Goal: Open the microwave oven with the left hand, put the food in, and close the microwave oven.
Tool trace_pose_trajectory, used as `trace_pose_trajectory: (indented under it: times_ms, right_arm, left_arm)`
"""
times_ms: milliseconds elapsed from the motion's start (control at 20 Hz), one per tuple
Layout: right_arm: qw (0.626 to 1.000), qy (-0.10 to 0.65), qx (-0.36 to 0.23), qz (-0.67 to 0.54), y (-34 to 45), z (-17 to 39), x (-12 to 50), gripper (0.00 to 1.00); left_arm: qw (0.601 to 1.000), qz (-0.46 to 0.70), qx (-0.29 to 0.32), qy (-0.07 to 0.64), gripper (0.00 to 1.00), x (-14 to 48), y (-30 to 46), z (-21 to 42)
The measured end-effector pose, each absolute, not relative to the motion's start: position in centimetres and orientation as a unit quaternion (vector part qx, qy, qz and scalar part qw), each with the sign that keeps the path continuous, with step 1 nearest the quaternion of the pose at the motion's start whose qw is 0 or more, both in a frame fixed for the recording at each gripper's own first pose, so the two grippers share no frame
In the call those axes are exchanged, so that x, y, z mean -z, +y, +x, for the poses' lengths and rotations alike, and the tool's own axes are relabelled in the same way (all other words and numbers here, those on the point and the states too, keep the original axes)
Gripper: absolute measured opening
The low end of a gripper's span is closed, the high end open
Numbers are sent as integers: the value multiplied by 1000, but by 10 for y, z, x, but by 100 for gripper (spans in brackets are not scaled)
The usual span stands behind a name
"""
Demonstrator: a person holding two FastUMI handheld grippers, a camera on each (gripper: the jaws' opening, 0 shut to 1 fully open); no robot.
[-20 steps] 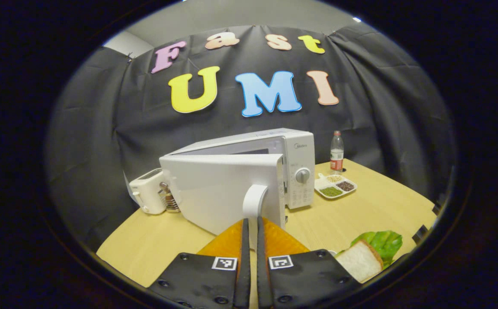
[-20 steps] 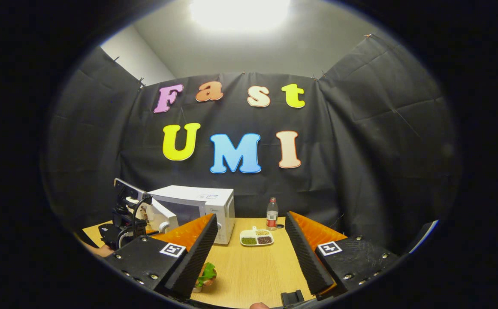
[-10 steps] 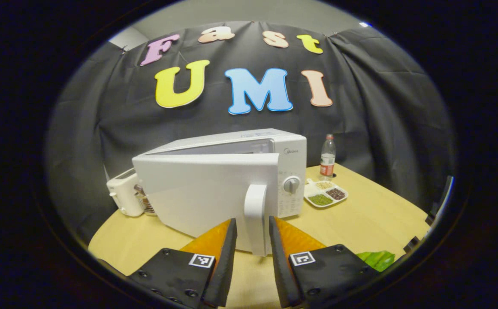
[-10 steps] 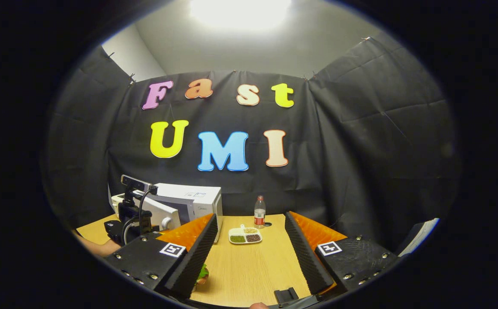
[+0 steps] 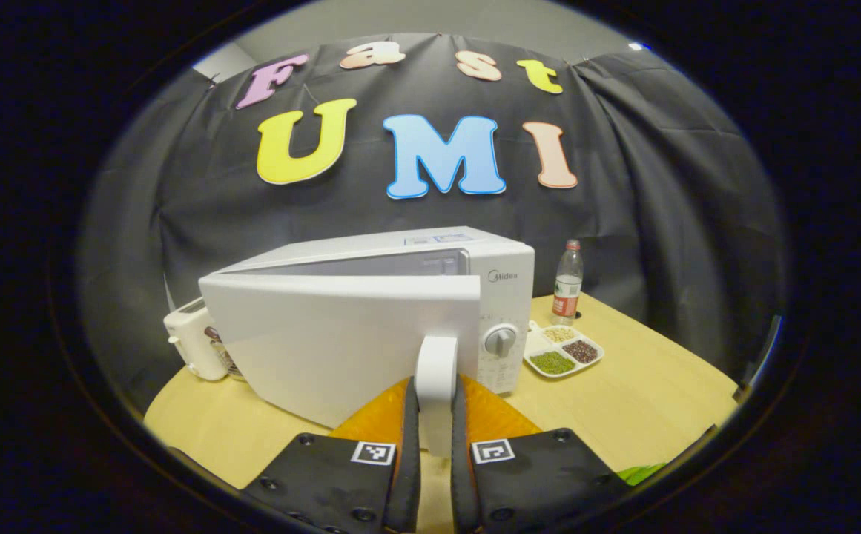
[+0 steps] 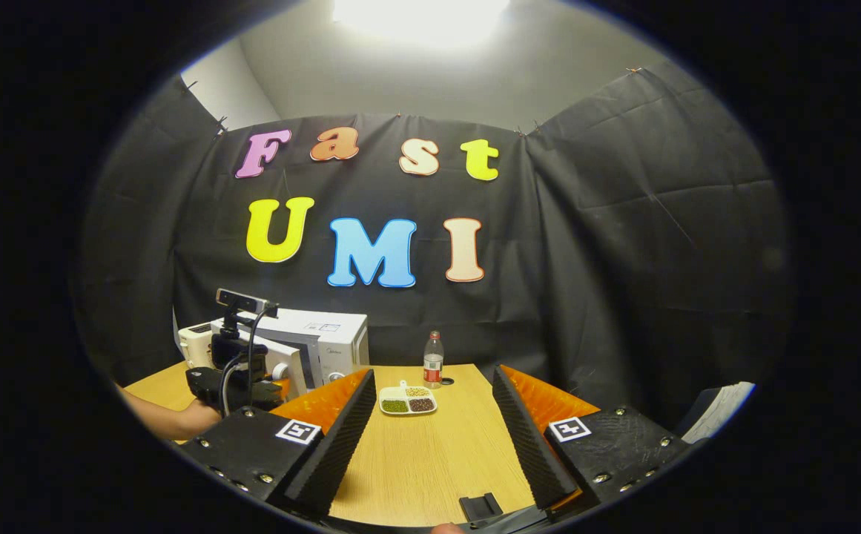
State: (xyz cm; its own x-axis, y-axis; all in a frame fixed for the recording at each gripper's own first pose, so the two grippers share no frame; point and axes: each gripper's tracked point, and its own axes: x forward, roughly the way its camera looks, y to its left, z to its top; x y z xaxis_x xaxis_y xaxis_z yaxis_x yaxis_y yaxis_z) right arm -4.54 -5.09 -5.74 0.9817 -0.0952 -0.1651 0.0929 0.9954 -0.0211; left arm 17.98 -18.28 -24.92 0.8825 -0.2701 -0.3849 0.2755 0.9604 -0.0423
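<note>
A white microwave (image 5: pixel 500 278) stands on the wooden table with its door (image 5: pixel 341 348) swung partly open. My left gripper (image 5: pixel 435 419) is shut on the door's white upright handle (image 5: pixel 436 367), which sits between both fingers. A strip of green lettuce (image 5: pixel 638 472) from the food peeks in at the lower right edge of the left gripper view. In the right gripper view my right gripper (image 6: pixel 434 386) hangs open over the table, nothing between its fingers. To its left are the left gripper's camera rig (image 6: pixel 237 356), a person's hand (image 6: pixel 178 419) and the microwave (image 6: pixel 334 334).
A white toaster (image 5: pixel 193 341) sits left of the microwave. To the microwave's right stand a plastic bottle (image 5: pixel 566 282) and a divided dish of beans (image 5: pixel 563 350). Bare table (image 5: pixel 660 386) stretches to the right. A small black block (image 6: pixel 480 506) lies near the front edge.
My left gripper opened around the handle half a second ago and has now shut on it again. The right gripper view has shifted, and the food has slipped out of it.
</note>
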Motion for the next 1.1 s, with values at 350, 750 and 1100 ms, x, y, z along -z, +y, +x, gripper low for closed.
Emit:
trace_pose_trajectory:
  times_ms: [350,750,1100]
  right_arm:
    - [997,81,-1,-3,-3,-24,60,96]
    - [995,76,-69,4,74,-3,59,96]
    - [993,80,-87,12,127,11,63,96]
  left_arm:
    - [966,-10,154,206,20,245,-126,121]
    - [966,-5,141,215,20,244,-54,74]
    - [965,-9,134,225,23,247,16,49]
